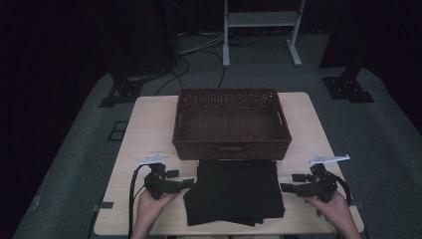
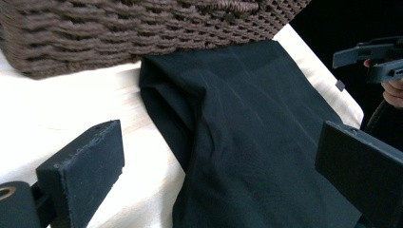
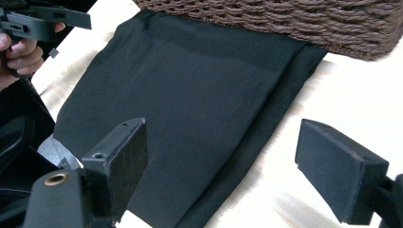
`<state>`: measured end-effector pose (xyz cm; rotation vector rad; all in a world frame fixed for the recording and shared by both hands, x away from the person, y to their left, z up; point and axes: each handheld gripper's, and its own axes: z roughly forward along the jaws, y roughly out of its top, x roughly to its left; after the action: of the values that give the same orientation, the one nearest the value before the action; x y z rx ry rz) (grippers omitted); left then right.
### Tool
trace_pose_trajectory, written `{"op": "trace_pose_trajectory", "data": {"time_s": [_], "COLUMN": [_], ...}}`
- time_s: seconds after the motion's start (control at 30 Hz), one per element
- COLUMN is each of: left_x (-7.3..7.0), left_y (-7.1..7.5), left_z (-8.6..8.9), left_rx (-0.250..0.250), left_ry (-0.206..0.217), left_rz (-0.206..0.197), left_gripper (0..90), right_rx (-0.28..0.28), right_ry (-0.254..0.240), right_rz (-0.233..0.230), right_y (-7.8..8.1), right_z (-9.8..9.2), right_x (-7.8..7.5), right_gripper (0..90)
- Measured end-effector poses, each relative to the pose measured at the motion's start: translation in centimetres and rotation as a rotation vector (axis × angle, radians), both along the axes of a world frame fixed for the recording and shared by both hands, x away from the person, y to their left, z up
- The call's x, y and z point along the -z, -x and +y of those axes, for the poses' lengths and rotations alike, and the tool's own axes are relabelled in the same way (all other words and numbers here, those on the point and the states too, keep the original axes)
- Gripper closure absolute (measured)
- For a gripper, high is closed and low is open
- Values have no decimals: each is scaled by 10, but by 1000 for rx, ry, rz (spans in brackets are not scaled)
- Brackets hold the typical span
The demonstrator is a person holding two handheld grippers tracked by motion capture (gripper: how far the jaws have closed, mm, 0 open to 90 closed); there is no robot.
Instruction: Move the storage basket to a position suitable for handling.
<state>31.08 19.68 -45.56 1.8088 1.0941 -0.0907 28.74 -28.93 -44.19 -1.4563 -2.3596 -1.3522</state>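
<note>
- Looking down from the high view, a folded black cloth (image 1: 234, 191) lies on the wooden table (image 1: 149, 129), its far edge touching the near wall of the empty wicker basket (image 1: 231, 122). The left gripper (image 1: 185, 183) sits at the cloth's left edge, the right gripper (image 1: 287, 188) just beside its right edge; both have jaws apart and hold nothing.
- Riding on the left gripper view, the jaws stand wide, straddling the cloth's (image 2: 247, 142) rumpled side fold. Judging the likely step as lifting it into the basket (image 2: 142, 28), bite through all layers at that fold.
- Seen from the right gripper view, the jaws are spread over the cloth's (image 3: 190, 109) neat double edge; pinch low, and lift level with the other hand.
</note>
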Motion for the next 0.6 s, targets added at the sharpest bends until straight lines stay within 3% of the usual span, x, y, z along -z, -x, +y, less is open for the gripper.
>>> {"op": "trace_pose_trajectory", "data": {"time_s": [0.33, 0.6], "left_x": [8, 15], "left_y": [-8, -12], "left_z": [-18, -27], "left_rx": [39, 56], "left_ry": [-29, -52], "left_rz": [55, 82], "left_gripper": [15, 15], "right_rx": [-22, -26], "right_ry": [7, 52], "right_rz": [39, 79], "right_y": [-13, -25], "right_z": [14, 24], "right_x": [6, 13], "right_gripper": [176, 181]}}
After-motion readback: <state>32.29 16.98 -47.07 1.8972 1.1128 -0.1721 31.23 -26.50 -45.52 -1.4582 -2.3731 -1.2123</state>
